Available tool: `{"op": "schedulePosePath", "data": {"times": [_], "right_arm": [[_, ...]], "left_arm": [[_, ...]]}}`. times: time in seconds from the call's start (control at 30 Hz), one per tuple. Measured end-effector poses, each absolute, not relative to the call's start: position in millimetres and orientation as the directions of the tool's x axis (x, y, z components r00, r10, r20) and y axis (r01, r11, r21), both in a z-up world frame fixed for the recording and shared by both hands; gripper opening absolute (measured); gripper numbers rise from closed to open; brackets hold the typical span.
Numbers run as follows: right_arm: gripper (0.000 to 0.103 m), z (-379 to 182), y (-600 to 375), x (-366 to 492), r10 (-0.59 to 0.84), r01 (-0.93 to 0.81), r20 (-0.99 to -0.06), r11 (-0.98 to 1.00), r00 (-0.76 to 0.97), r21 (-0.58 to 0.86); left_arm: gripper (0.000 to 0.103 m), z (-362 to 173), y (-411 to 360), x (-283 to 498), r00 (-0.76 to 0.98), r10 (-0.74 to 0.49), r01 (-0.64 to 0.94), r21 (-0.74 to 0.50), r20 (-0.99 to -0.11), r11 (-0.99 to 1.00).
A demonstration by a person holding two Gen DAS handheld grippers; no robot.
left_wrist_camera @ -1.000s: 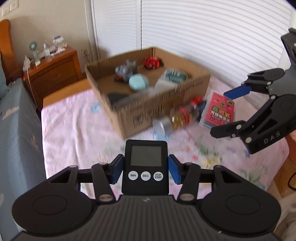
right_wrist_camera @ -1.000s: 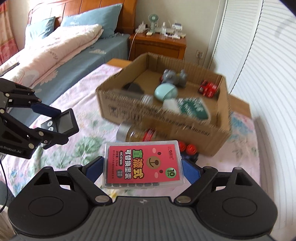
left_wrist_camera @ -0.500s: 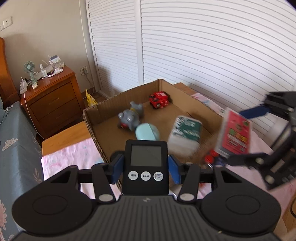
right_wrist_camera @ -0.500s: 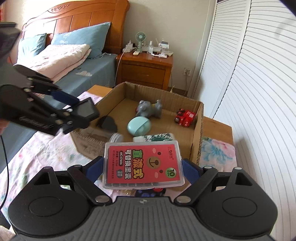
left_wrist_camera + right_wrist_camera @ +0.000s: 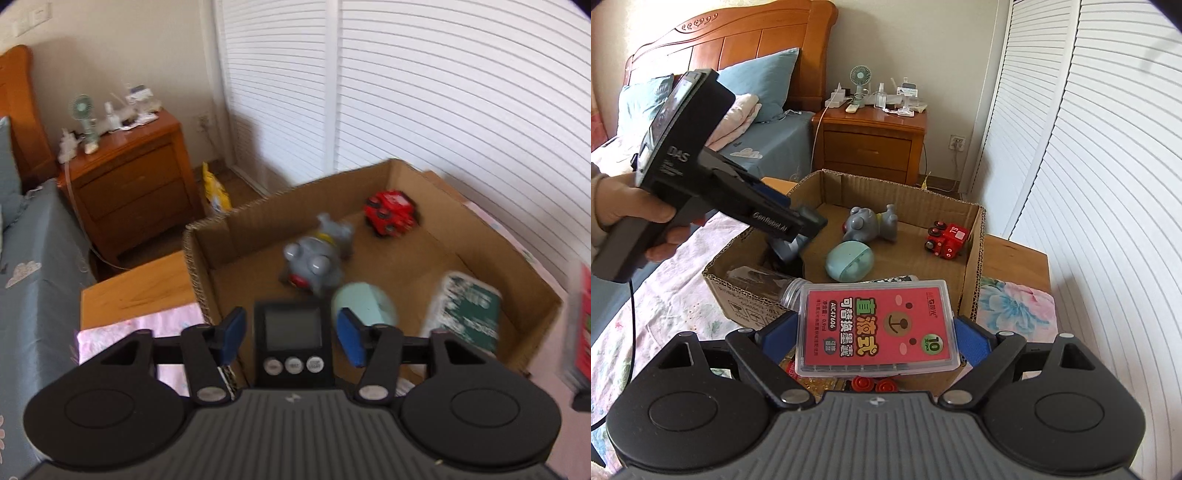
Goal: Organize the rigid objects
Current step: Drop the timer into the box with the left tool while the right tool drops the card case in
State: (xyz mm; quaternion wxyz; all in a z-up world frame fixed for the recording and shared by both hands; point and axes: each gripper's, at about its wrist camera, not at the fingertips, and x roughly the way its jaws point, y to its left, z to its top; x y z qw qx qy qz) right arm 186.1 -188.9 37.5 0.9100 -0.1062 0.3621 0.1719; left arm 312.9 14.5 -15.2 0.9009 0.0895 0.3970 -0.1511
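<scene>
Releasing is under way: the timer (image 5: 293,341) is let go over the cardboard box (image 5: 480,236) as the left gripper (image 5: 291,338) opens clear of it, while the red case (image 5: 875,326), clamped in the right gripper (image 5: 875,341) before the box, is judged due next.

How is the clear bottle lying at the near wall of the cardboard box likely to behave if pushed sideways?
The clear bottle lies on its side and is round, so it would probably roll. It looks like empty thin plastic, so likely light and easily shifted. The cardboard box wall beside it should stop it.

One cardboard box (image 5: 973,258), two grey toys, one red truck (image 5: 946,239), one timer (image 5: 293,341).
</scene>
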Motion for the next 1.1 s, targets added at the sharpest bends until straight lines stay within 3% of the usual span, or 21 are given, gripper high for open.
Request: {"op": "schedulePosePath", "data": {"times": [0.07,0.2,0.67,1.1], "right_arm": [[0.092,38.1,-189.3,185.7,0.232,-0.386,-0.695,0.92,0.68,-0.072],[0.092,39.4,-189.9,186.7,0.223,-0.378,-0.698,0.923,0.681,-0.074],[0.092,41.5,-185.7,204.6,0.205,-0.346,-0.721,0.937,0.661,-0.05],[0.092,37.0,-174.9,277.6,0.158,-0.297,-0.766,0.954,0.623,-0.045]], "left_arm": [[0.087,-12.4,19.1,311.9,0.645,-0.203,0.319,0.018,-0.737,0.947],[0.097,0.4,27.6,297.5,0.662,-0.218,0.32,0.008,-0.717,0.947],[0.102,25.9,46.0,196.6,0.721,-0.213,0.305,0.027,-0.659,0.952],[0.102,-7.8,33.7,135.7,0.724,-0.197,0.302,0.046,-0.662,0.952]]}}
